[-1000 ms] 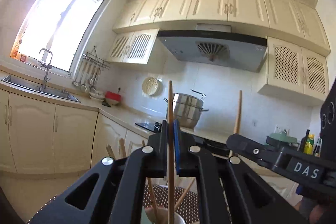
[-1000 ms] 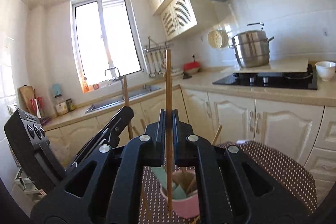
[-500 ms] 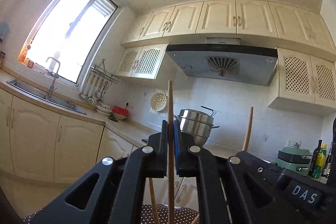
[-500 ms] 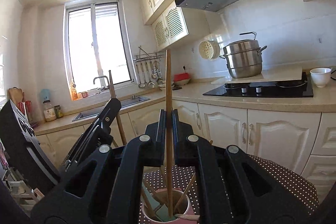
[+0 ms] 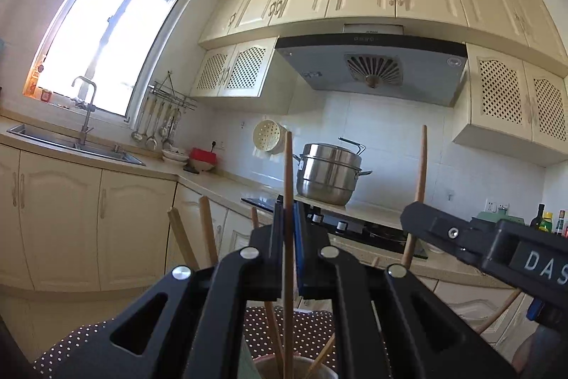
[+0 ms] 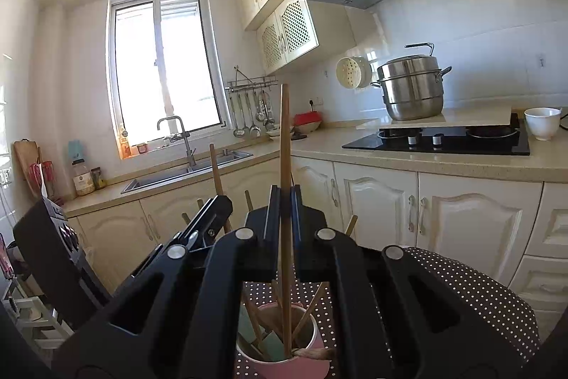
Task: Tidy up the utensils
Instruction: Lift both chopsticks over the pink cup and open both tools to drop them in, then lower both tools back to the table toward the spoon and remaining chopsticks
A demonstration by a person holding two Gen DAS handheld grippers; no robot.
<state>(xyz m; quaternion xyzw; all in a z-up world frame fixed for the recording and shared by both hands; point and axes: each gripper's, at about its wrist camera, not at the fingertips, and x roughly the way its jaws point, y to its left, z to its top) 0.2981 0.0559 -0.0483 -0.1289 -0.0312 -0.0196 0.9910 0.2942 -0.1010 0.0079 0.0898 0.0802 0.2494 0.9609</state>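
Observation:
My left gripper (image 5: 289, 219) is shut on an upright wooden utensil handle (image 5: 288, 166); its lower end reaches into a cup (image 5: 264, 367) at the bottom edge. My right gripper (image 6: 285, 201) is shut on a second upright wooden handle (image 6: 284, 137), whose lower end stands inside the pink cup (image 6: 312, 365). The cup holds several other wooden handles and teal spatulas (image 6: 271, 345). In the right wrist view the left gripper (image 6: 222, 201) is just to the left, and in the left wrist view the right gripper (image 5: 411, 215) is to the right.
The cup stands on a table with a brown polka-dot cloth (image 6: 461, 290). Behind are cream cabinets, a counter with a black hob (image 6: 443, 139), a steel steamer pot (image 6: 413, 87), a white bowl (image 6: 541, 123) and a sink (image 6: 184, 171) under the window.
Both grippers have sunk slightly with their handles, and the right one's handle now reaches deeper into the pink cup. The left gripper has also shifted sideways. Both grips stay shut.

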